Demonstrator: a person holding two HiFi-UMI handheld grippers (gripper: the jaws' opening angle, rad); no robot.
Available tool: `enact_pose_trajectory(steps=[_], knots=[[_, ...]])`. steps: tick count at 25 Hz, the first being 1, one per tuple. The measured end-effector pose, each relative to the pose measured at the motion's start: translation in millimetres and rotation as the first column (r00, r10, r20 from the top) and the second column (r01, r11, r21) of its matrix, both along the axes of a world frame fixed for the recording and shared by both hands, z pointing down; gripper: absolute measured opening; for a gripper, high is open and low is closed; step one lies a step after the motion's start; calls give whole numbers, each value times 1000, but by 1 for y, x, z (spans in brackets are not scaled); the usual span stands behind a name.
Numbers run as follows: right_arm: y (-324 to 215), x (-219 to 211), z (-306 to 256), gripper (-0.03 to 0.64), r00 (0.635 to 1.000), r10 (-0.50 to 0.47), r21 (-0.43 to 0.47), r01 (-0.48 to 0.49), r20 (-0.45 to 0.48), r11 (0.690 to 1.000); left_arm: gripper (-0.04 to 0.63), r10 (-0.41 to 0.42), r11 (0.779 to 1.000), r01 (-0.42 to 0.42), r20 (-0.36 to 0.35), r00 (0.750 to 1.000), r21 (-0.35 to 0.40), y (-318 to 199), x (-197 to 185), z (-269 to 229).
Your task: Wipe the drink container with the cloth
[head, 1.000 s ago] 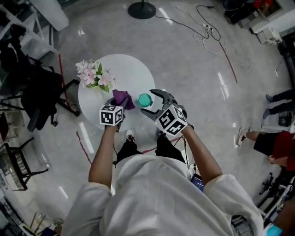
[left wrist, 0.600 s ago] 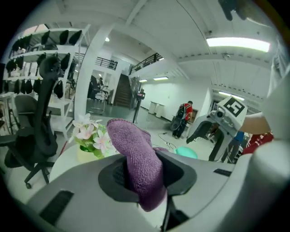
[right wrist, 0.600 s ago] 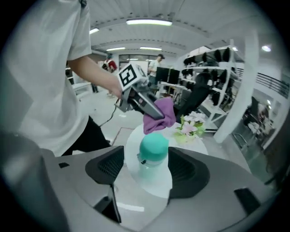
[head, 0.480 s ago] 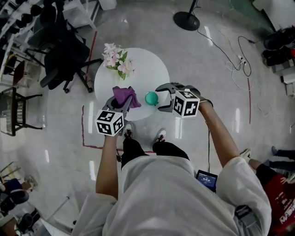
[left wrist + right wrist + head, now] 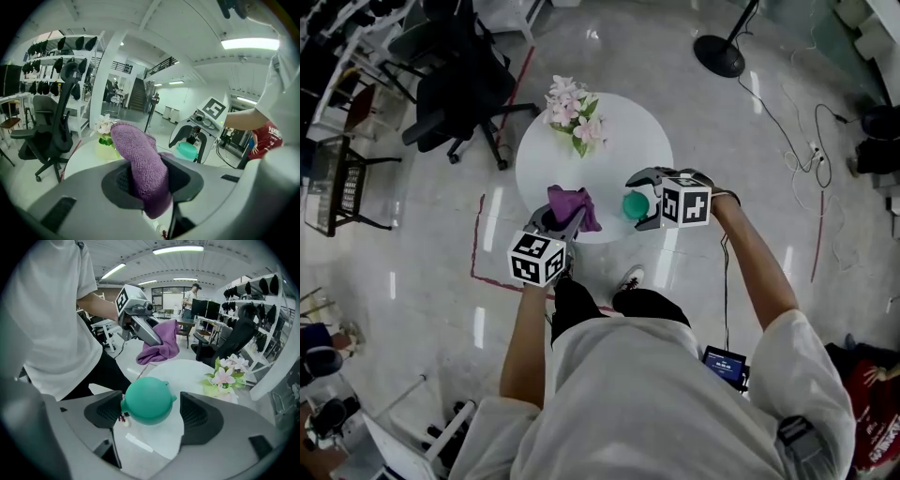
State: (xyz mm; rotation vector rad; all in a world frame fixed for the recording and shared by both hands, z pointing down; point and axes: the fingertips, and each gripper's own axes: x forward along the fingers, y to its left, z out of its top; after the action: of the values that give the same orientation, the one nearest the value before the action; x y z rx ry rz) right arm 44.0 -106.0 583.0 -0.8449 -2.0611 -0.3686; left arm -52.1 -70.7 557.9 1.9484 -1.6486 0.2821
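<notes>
A round teal drink container (image 5: 635, 204) stands at the near edge of the white round table (image 5: 609, 131). My right gripper (image 5: 640, 201) straddles it. Its jaws have just been opening and the container (image 5: 147, 400) sits between them, with a gap on the right side. A purple cloth (image 5: 572, 204) is bunched in my left gripper (image 5: 559, 219), which is shut on it and held up left of the container. In the left gripper view the cloth (image 5: 140, 164) fills the jaws, and the right gripper (image 5: 197, 136) and container (image 5: 187, 150) show beyond.
A vase of pink flowers (image 5: 574, 105) stands at the table's far left. A black office chair (image 5: 459, 84) is left of the table, a stand base (image 5: 722, 56) and floor cables (image 5: 787, 112) beyond. Red tape (image 5: 478, 244) marks the floor. A bystander in red (image 5: 872, 394) is at lower right.
The right gripper has rolled and come down around the teal container. The left gripper has risen with the purple cloth. The head camera's view has shifted.
</notes>
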Motion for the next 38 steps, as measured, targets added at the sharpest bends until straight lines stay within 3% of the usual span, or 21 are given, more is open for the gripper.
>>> enact_pose_trajectory(steps=[6,11,14,17,21,24,29,34,38], knots=[[-2,-13,-5,360,979,205,-88,-204,4,975,124,106,994,-107,15,994,23,-19,-12,-7],[0,-26,-3,360,923,384,-67,-381,32,922,124,213,976,-213,3,977,48,-43,-24,-15],[-3,-29,3,360,873,488,-43,-486,27,873,124,317,947,-315,-18,948,63,-58,-19,-16],[-9,-27,3,360,790,613,-17,-613,20,790,124,414,909,-409,-43,909,80,-72,-8,-15],[-19,-25,3,362,624,781,-11,-781,9,625,124,540,842,-534,-88,837,83,-79,15,-10],[-25,-23,7,362,536,844,-8,-844,14,536,124,623,783,-616,-110,775,87,-84,32,-5],[-31,-25,7,362,393,919,-14,-919,23,393,124,728,686,-724,-80,681,74,-93,52,6],[-35,-23,6,362,258,964,-43,-964,57,261,124,775,631,-771,-89,625,78,-103,59,15],[-34,-21,7,362,173,982,-57,-982,71,177,124,778,625,-779,-123,617,49,-105,62,36]])
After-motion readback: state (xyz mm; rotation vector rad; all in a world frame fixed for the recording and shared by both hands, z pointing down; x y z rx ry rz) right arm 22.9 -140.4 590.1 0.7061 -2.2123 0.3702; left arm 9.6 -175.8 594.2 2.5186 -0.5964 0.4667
